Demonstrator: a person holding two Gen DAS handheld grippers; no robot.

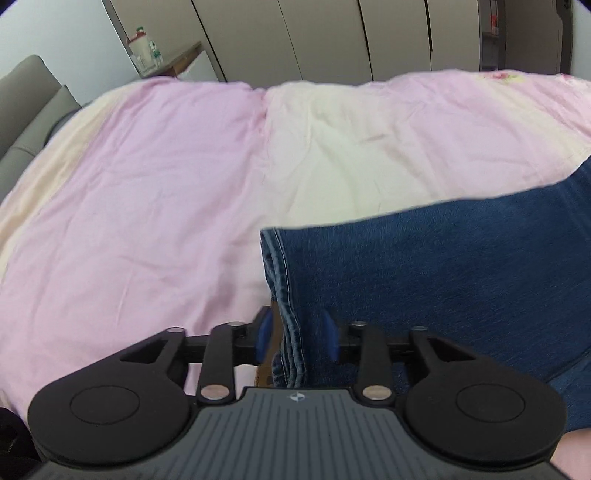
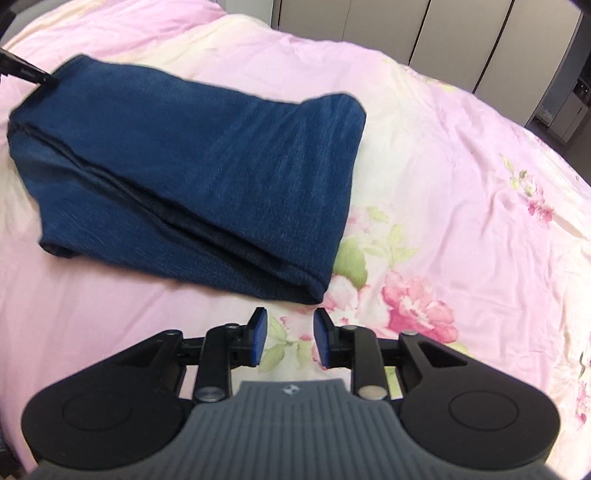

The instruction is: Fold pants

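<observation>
Lying folded into a thick bundle on the bed (image 2: 461,166), the pants (image 2: 192,170) look nearly done; the left gripper (image 1: 297,338) is spread around their hem, unpinched, the right gripper (image 2: 290,341) parted and empty just beside them.

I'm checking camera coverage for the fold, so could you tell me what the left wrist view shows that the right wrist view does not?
Only the left wrist view shows the stitched hem hanging between the open left gripper pads, a grey sofa and a shelf with bottles. Only the right wrist view shows the whole folded bundle, the floral print and the empty, open right gripper. Both show the jeans, the pink duvet and the wardrobe doors.
</observation>
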